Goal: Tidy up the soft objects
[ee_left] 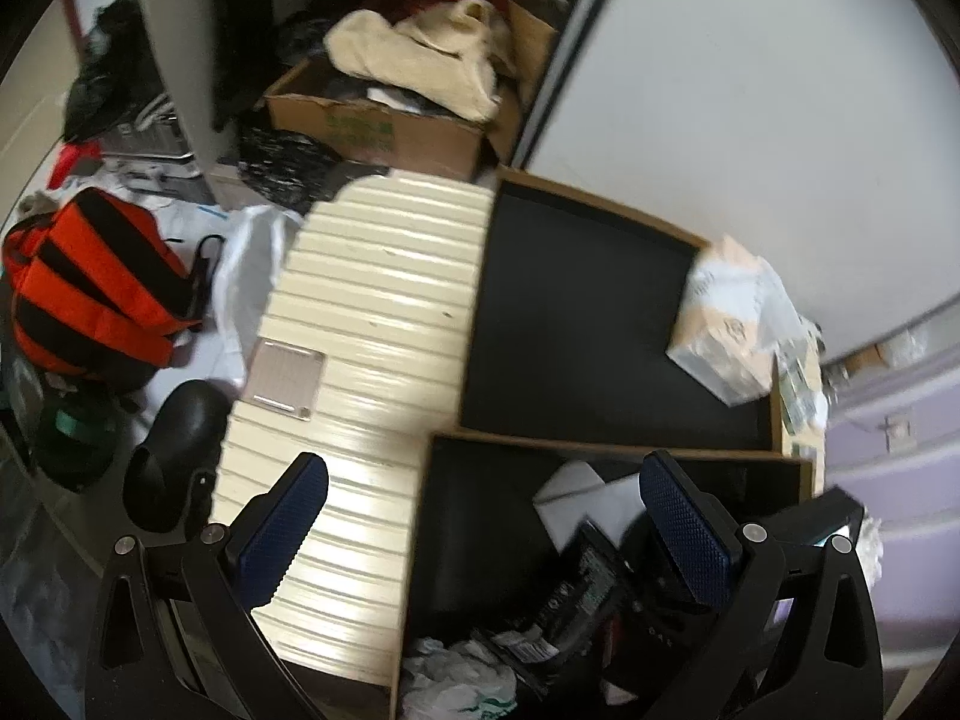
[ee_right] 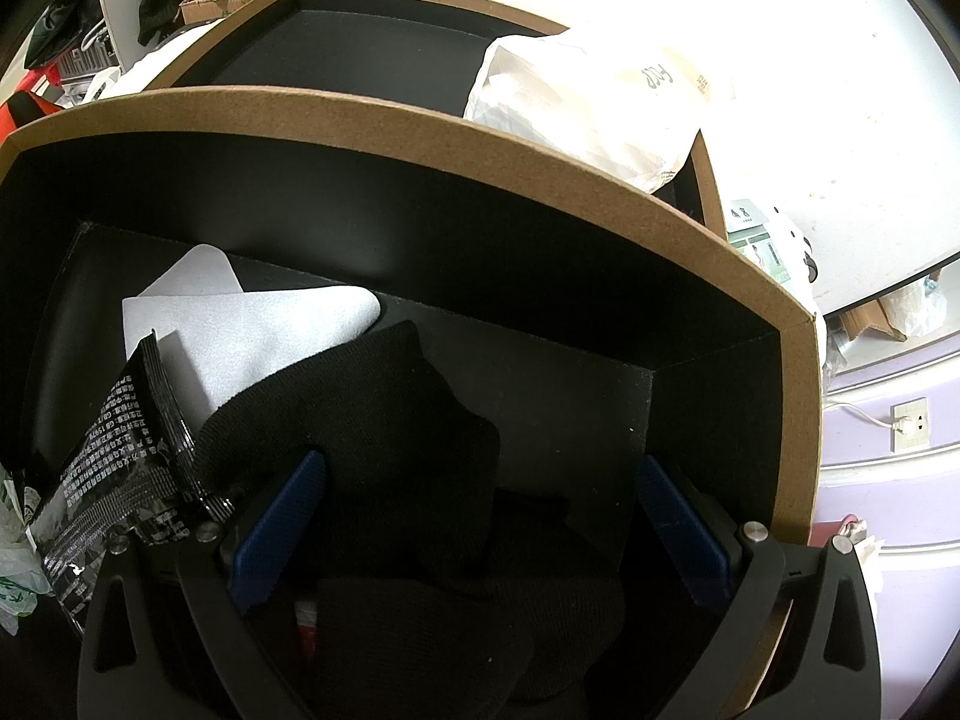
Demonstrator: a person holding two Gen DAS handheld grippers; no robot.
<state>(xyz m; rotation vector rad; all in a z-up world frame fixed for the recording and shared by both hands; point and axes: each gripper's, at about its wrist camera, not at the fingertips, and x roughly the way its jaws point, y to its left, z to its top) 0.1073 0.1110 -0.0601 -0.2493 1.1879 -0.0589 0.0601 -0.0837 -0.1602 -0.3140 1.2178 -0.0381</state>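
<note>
A near black box with a brown rim point(ee_right: 456, 138) holds a black knit cloth point(ee_right: 384, 420), a white cloth point(ee_right: 252, 330) and a black printed packet point(ee_right: 114, 468). My right gripper point(ee_right: 480, 528) is open inside this box, its blue pads either side of the black cloth without closing on it. In the left wrist view my left gripper point(ee_left: 480, 528) is open and empty above the near box point(ee_left: 480, 546) and a cream ribbed suitcase point(ee_left: 372, 324). A far black box point(ee_left: 576, 324) holds a white plastic bag point(ee_left: 738, 324), also in the right wrist view point(ee_right: 588, 102).
A cardboard box point(ee_left: 384, 126) with cream cloth point(ee_left: 420, 54) sits at the back. An orange and black backpack point(ee_left: 90, 288) and a black shoe point(ee_left: 174, 456) lie left of the suitcase. A white wall panel point(ee_left: 750, 120) stands to the right. A crumpled plastic bag point(ee_left: 456, 684) lies in the near box.
</note>
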